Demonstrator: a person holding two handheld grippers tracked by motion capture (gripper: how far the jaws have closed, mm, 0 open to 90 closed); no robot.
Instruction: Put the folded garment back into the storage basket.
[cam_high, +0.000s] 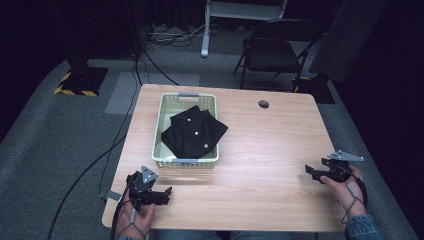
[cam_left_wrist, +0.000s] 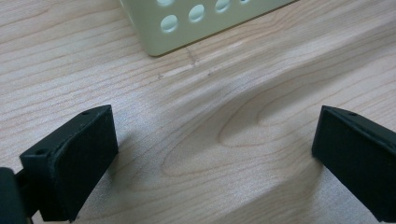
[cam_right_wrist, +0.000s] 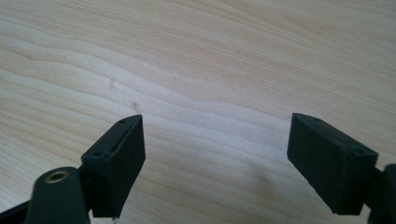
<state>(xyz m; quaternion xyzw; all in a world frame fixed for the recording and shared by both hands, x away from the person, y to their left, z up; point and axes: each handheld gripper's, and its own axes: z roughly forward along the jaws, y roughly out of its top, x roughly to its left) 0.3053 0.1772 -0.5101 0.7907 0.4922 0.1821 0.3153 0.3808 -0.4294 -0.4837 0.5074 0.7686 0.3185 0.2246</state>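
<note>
A pale green perforated basket (cam_high: 164, 131) stands on the wooden table (cam_high: 265, 145) left of centre, and a folded black shirt (cam_high: 194, 132) with white buttons lies in it, one corner hanging over the right rim. My left gripper (cam_high: 168, 193) rests low at the table's front left, open, nothing between its jaws. In the left gripper view the basket's corner (cam_left_wrist: 187, 23) lies just ahead of the open left gripper (cam_left_wrist: 215, 154). My right gripper (cam_high: 309, 171) is at the front right edge, open over bare wood, as the right gripper view shows around the right gripper (cam_right_wrist: 217, 158).
A small round hole (cam_high: 263, 104) sits in the tabletop near the far edge. Behind the table stand a dark folding chair (cam_high: 270, 52) and a white stand leg (cam_high: 205, 30). Cables (cam_high: 125, 125) run over the grey carpet at the left.
</note>
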